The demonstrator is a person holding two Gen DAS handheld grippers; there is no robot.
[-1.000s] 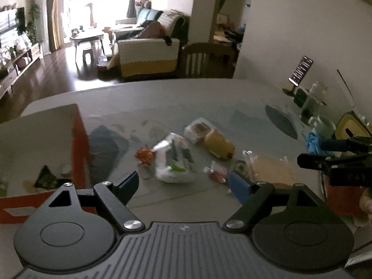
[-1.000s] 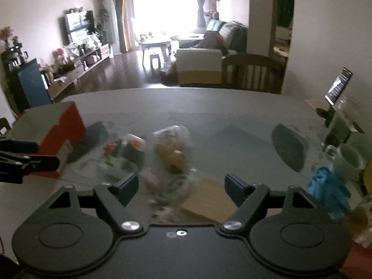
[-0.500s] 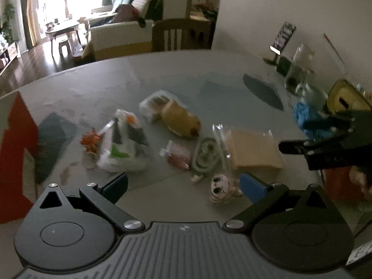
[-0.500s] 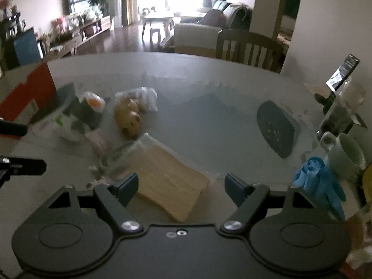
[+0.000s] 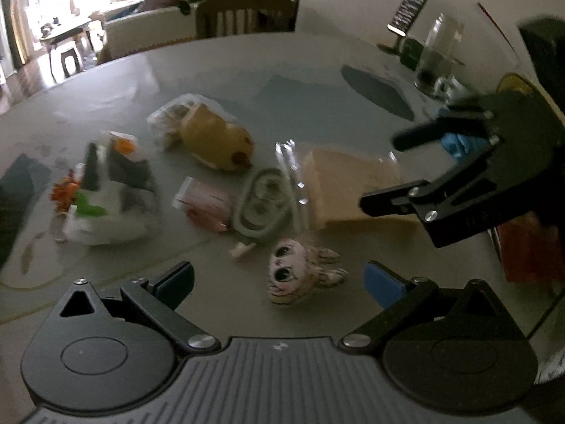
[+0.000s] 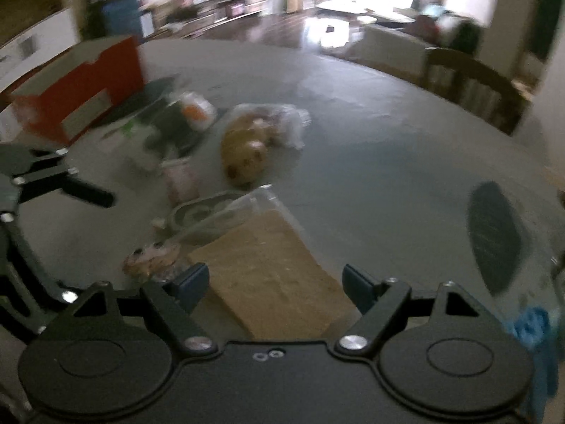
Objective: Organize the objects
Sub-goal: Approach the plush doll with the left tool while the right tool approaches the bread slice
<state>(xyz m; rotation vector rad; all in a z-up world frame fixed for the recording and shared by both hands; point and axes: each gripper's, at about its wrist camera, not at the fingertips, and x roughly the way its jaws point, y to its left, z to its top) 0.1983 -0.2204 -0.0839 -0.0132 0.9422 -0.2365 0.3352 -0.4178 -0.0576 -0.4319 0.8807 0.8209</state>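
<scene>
Left tool spread wide, blue pads apart, nothing between them, nothing touched. It hangs over the grey surface with the little cartoon-face plush sitting just ahead, between the fingers in the view but clear of both pads. Right tool is wide open too, empty, poised above the near edge of the bagged tan sheet; whether a pad brushes the plastic, I cannot tell. From the left wrist view the right tool shows side-on, black fingers splayed over that same tan sheet.

Take the tan sheet as the mark. Just beside it, toward the left tool, a coiled grey cable; touching the cable's far side, a small pink packet. Beyond the sheet lies a yellow-brown plush against a clear bag of snacks. Further out past the pink packet, a wrapped bundle with black and green print, and an orange-tipped keychain at its edge. Well beyond all that, seen from the right wrist, the red-orange box. A blue glove lies off the sheet's other side.

Labels? Everything is blurred, so no writing can be read.
</scene>
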